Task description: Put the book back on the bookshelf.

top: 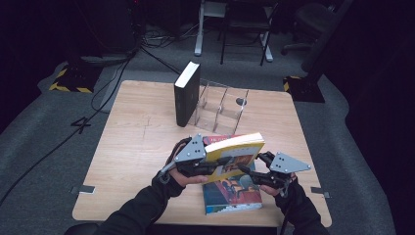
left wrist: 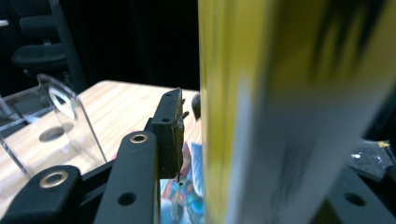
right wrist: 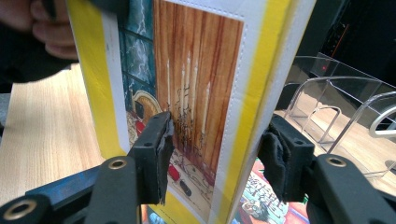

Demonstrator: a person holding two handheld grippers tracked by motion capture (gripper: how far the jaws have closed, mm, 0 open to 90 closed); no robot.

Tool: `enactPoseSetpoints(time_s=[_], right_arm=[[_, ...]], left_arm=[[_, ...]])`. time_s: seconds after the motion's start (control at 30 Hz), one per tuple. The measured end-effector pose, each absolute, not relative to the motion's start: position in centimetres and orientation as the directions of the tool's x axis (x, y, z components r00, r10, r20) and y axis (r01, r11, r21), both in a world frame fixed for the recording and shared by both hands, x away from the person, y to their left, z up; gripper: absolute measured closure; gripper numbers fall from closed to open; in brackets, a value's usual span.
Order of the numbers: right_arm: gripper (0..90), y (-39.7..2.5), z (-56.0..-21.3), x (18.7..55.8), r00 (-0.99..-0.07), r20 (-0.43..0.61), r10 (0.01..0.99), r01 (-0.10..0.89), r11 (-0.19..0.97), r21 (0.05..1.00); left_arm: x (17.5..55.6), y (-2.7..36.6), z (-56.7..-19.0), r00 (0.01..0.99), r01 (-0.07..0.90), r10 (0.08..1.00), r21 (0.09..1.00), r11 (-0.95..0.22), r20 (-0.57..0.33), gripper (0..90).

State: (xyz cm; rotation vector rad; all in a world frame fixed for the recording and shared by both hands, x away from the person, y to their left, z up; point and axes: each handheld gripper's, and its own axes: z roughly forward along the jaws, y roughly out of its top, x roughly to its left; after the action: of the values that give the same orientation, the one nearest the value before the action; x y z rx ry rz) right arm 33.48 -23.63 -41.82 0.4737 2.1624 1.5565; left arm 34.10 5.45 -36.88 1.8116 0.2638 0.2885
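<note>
The left claw (top: pixel 215 164) pinches the yellow book (top: pixel 234 154), which is lifted off the desk (top: pixel 137 147) and tilted. In the left gripper view the book's blurred edge (left wrist: pixel 261 112) fills the space beside its jaw. The right claw (right wrist: pixel 215 154) is spread around the book's lower corner (right wrist: pixel 196 93), one jaw against the cover, the other just beside the spine. Below both claws a second book (top: pixel 232 196) lies flat. Beyond them a black book (top: pixel 187 93) stands upright against the clear rack (top: pixel 220 105).
</note>
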Motion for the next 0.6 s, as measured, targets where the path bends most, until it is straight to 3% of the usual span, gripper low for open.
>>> enactPoseSetpoints(time_s=[0.17, 0.3, 0.43, 0.6], right_arm=[[48.2, -23.7, -41.9, 33.6, -0.845, -0.146, 0.514, 0.023, 0.309, 0.951], [47.6, -23.6, -41.8, 33.5, -0.845, -0.147, 0.514, 0.024, 0.311, 0.950], [47.0, -23.7, -41.8, 33.5, -0.843, -0.149, 0.516, 0.022, 0.309, 0.951], [45.8, -24.1, -41.8, 33.7, -0.836, -0.143, 0.530, 0.030, 0.304, 0.952]], left_arm=[[34.3, 5.2, -35.8, 0.944, 0.009, 0.320, 0.964, -0.266, 0.079, 65.9], [34.1, 4.4, -35.7, 0.941, 0.012, 0.326, 0.955, -0.296, 0.090, 64.5], [34.1, 4.1, -36.2, 0.944, 0.011, 0.320, 0.957, -0.291, 0.086, 72.0], [34.6, 4.4, -36.0, 0.928, 0.004, 0.358, 0.956, -0.292, 0.105, 73.8]])
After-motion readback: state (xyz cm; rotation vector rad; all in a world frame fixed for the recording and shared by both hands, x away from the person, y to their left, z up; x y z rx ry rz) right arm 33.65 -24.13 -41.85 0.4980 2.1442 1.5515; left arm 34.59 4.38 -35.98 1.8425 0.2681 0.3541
